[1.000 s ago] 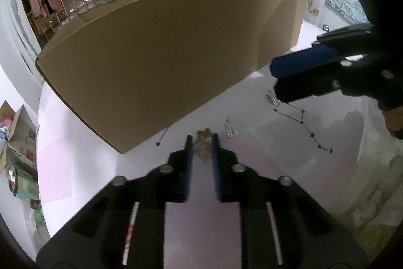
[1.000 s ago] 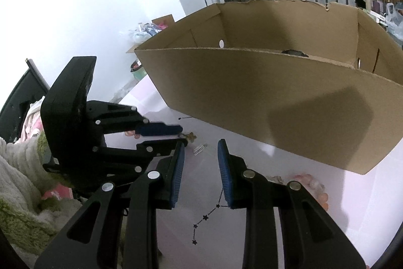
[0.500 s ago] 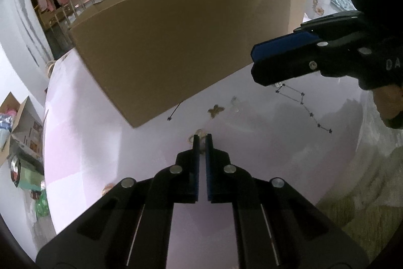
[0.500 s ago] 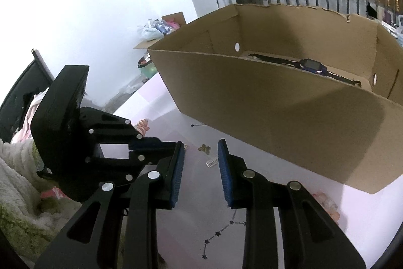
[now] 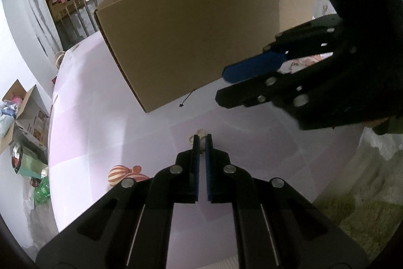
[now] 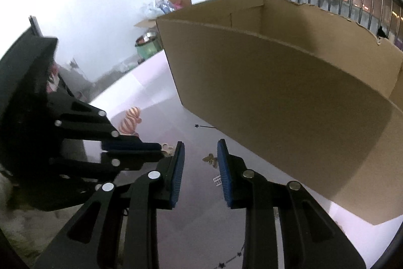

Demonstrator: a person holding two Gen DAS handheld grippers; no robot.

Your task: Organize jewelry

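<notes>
My left gripper [image 5: 202, 140] is shut on a small gold earring [image 5: 199, 135] and holds it above the pale pink table; it also shows in the right wrist view [image 6: 161, 151] with the earring [image 6: 167, 149] at its tips. My right gripper [image 6: 200, 163] is open and empty, hovering over a second gold earring [image 6: 210, 158] and a small silver clip [image 6: 217, 180] on the table. The open cardboard box [image 6: 289, 97] stands just behind. A black star-chain necklace lies partly under the box [image 5: 186, 100].
A striped orange-and-white hair bow [image 5: 121, 174] lies on the table [image 5: 100, 132] to the left. Another stretch of star chain [image 6: 231, 260] lies near the front edge. A fuzzy green-white cloth [image 5: 365, 180] is at the right. Railing and clutter lie beyond the table.
My left gripper closed on the gold earring and lifted it back and up from the table. My right gripper moved left, over the remaining earring and clip.
</notes>
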